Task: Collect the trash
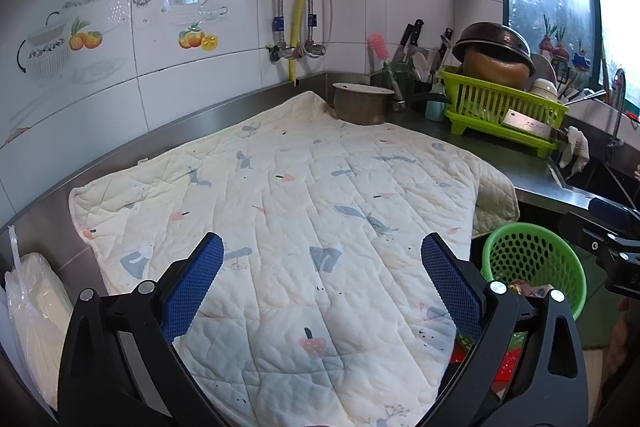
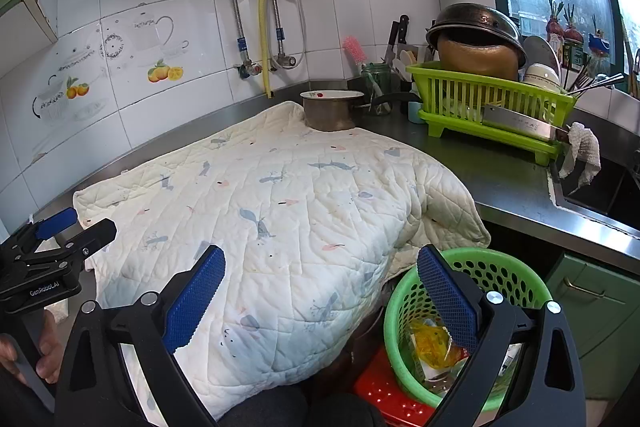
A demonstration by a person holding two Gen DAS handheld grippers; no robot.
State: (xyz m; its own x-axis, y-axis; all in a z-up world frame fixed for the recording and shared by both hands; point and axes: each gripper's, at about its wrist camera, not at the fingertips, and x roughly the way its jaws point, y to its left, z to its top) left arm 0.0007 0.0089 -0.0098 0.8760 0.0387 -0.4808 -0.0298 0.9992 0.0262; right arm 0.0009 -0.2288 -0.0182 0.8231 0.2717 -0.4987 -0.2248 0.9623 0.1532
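1. a quilted cloth [image 1: 280,211] printed with small animals covers most of the steel surface [image 2: 512,179].
2. a metal pot [image 2: 332,111] stands at the cloth's far corner.
3. a lime dish rack [image 2: 492,107] holds an upturned dark pan [image 2: 476,23] and a cleaver [image 2: 516,125].
4. a white rag [image 2: 582,153] hangs by the sink.

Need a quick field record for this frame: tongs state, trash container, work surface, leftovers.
left tongs: open, empty, above the quilted cloth
right tongs: open, empty, right finger over the basket rim
trash basket: green, perforated, below the counter edge at the right; holds wrappers, one yellow
quilted cloth: white, printed, covers the steel counter, one corner hangs over the edge
trash left on cloth: none visible
back of counter: metal pot, green dish rack
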